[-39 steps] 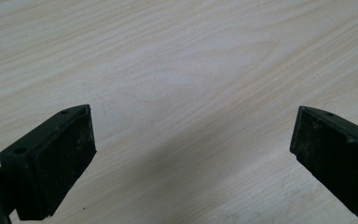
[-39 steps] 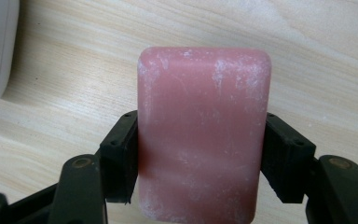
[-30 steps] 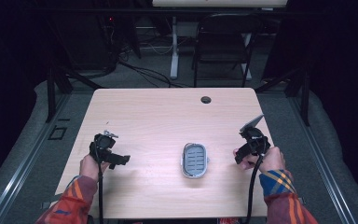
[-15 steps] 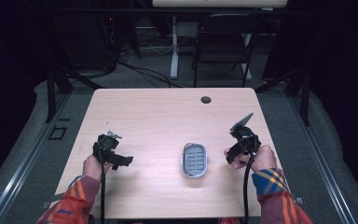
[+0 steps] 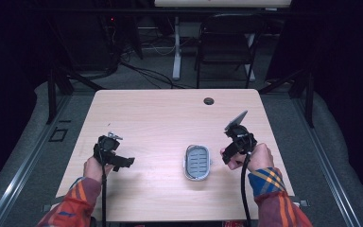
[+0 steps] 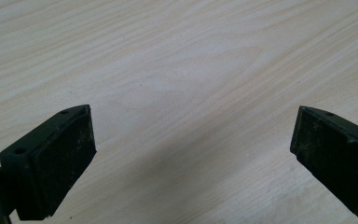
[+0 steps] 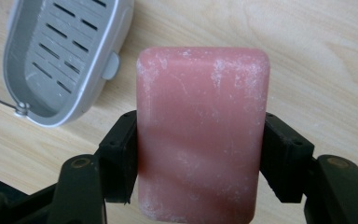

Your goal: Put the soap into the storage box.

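High view: my right gripper [image 5: 230, 152] hovers just right of the grey soap dish [image 5: 197, 161], whose long axis runs away from me; my left gripper [image 5: 116, 158] sits well apart on the table [image 5: 160, 113].

Left gripper view: jaws spread wide over bare wood.

Right gripper view: jaws clamp a pink soap bar [image 7: 200, 135] by its long sides; the dish lies up-left, so I judge this hand nearer.

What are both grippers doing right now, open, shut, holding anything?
Left gripper: open, jaws wide apart over bare light wooden table, holding nothing.
Right gripper: shut on the pink rectangular soap bar, beside the grey slotted plastic soap dish.
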`<action>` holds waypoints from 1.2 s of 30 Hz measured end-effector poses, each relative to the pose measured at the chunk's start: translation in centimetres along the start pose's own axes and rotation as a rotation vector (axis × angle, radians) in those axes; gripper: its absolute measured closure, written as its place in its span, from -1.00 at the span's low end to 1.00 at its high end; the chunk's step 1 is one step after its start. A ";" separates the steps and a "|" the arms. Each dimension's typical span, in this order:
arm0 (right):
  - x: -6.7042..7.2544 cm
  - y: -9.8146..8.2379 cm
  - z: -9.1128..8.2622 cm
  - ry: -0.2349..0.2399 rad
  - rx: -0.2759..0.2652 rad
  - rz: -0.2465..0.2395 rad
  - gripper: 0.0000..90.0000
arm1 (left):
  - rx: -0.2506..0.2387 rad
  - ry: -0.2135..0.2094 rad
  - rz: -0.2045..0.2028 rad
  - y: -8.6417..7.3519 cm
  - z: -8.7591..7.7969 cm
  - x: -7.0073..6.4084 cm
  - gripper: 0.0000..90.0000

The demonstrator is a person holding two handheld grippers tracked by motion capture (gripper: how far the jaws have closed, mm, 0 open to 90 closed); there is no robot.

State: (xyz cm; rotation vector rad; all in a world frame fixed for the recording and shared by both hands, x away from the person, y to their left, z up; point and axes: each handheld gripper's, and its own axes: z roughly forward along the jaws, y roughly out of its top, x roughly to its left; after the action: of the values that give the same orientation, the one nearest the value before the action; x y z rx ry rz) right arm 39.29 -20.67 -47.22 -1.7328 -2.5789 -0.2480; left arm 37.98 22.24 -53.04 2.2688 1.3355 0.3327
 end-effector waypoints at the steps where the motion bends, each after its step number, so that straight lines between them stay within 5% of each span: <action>1: 0.0 0.0 0.0 0.000 0.000 0.000 -0.18 | 0.000 0.000 0.000 0.0 0.0 0.0 -1.00; 19: 2.4 1.2 -1.1 -0.021 -0.040 -0.035 -0.18 | 0.000 0.004 0.009 -0.1 0.0 0.3 -1.00; 36: 4.2 3.0 -0.4 -0.026 0.005 -0.094 -0.18 | -0.011 -0.006 0.007 0.0 -0.2 -0.2 -1.00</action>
State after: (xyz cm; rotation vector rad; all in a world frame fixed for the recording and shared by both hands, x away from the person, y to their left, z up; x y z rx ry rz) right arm 40.42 -15.75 -45.96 -1.6259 -2.6809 -0.2228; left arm 37.80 22.13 -52.87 2.2648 1.3192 0.3340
